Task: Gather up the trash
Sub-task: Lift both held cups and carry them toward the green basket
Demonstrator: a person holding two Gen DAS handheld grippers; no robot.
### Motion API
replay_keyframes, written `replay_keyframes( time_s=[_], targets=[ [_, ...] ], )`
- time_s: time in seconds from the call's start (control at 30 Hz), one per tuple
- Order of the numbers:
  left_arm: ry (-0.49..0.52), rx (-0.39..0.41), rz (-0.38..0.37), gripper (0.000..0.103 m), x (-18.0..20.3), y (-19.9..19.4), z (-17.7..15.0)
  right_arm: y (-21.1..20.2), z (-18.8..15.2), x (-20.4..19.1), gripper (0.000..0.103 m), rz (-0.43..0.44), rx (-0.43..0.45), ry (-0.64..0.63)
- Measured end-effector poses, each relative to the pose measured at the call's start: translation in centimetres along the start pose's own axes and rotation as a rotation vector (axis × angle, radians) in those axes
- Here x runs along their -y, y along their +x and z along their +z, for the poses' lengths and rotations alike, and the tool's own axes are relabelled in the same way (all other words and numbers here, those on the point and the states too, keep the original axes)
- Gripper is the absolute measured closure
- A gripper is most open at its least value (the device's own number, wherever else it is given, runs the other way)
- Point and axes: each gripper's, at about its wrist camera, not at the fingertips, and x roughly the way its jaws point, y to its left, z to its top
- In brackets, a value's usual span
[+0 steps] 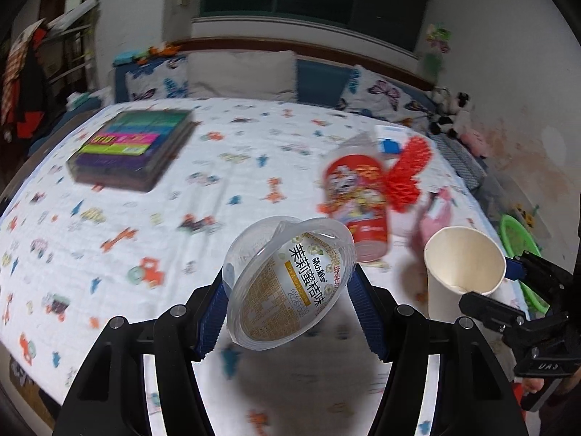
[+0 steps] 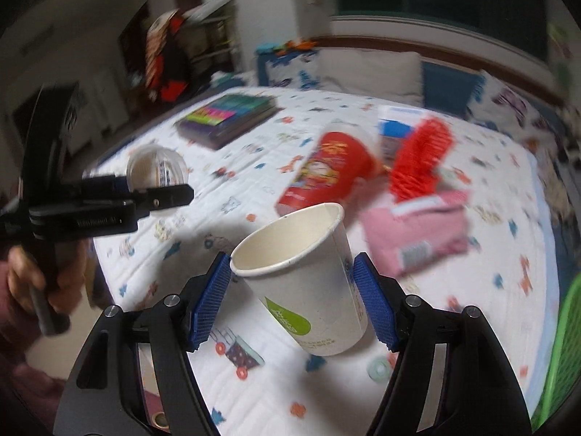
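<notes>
We have 2 pieces lifted off the bed (image 1: 109, 239): our left gripper (image 1: 288, 303) clamps the jelly cup (image 1: 287, 283), our right gripper (image 2: 292, 292) clamps the paper cup (image 2: 308, 276). The red cup (image 1: 357, 203) and pink packet (image 2: 417, 236) remain; no bin is identifiable.

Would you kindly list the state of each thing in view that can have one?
Jelly cup: sealed, tilted, held off the bed in the left tongs.
Paper cup: empty, tilted, held in the right tongs.
Red cup: lying on its side on the bed.
Pink packet: lying flat, beside the red cup.
Book: closed, lying flat.
</notes>
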Motion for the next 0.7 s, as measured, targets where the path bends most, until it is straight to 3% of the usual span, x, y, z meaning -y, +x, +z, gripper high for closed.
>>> replay_keyframes(
  time_s=[0.27,0.53,0.7],
  targets=[
    [0.113,0.013,-0.102,0.041,6.2,0.3,1.4,-5.6,-1.8,5.2,0.033,-0.088,0.096,0.193],
    [0.215,-0.005,-0.217,0.041,13.4,1.3,2.3,-11.9,-4.1,12.1,0.033,-0.274,0.193,0.356],
    [0.266,-0.024,-0.265,0.041,17.0,2.3,2.6,-14.7,-6.2,16.9,0.033,-0.396,0.206,0.431]
  ],
)
